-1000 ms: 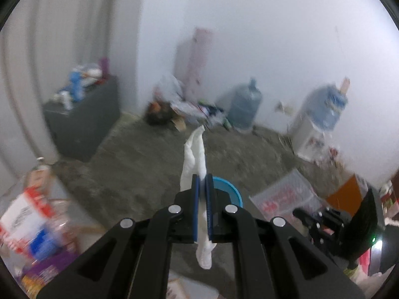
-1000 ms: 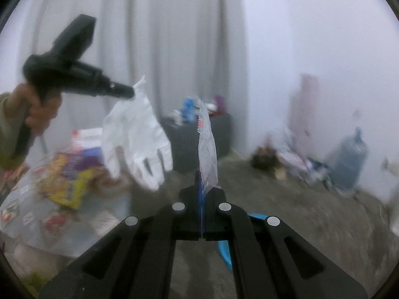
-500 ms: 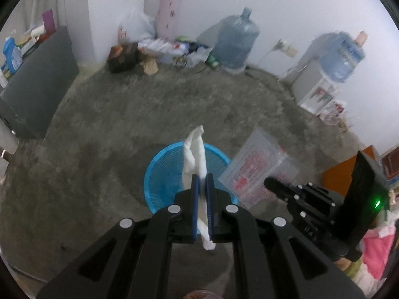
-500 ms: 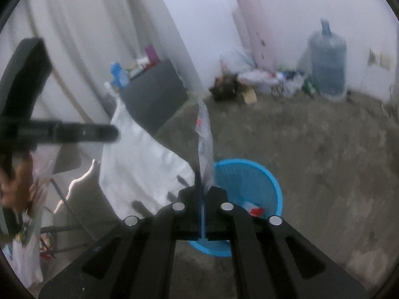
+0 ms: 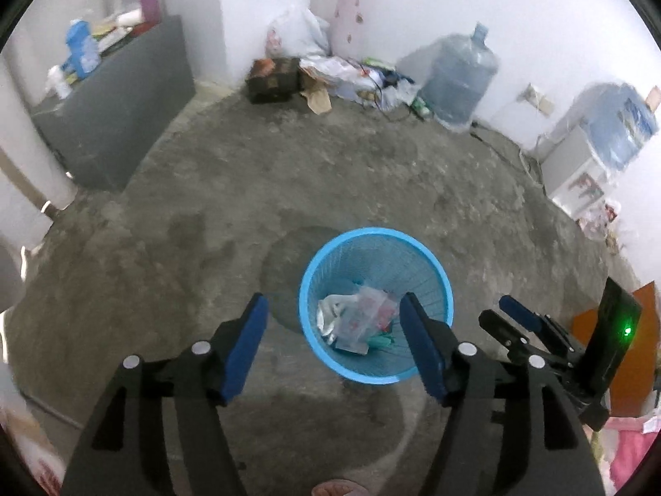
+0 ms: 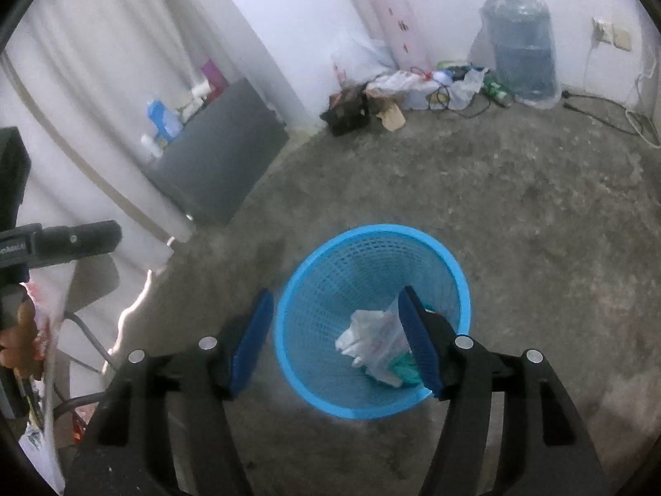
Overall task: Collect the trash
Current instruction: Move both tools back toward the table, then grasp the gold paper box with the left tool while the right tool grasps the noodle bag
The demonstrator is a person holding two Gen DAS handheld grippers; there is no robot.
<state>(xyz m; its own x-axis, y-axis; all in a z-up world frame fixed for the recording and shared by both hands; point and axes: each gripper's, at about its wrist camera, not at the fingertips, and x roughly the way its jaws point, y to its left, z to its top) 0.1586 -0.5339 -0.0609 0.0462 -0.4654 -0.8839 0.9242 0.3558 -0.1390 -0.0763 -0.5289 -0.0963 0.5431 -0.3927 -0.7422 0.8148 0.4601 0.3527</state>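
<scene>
- Left gripper [image 5: 332, 322]: jaws wide apart, just been opening, nothing between them; hovering above blue basket [image 5: 433, 273].
- Right gripper [image 6: 334, 322]: jaws likewise spread, just been opening, nothing held; above same basket.
- Basket upright on concrete floor [image 5: 186, 227], well away from the walls.
- Trash [image 5: 355, 318] inside basket at bottom: crumpled white tissue, clear plastic wrapper with red print, something green beneath.
- Water jug [image 6: 522, 41] against far wall, beside litter pile [image 6: 413, 82].
</scene>
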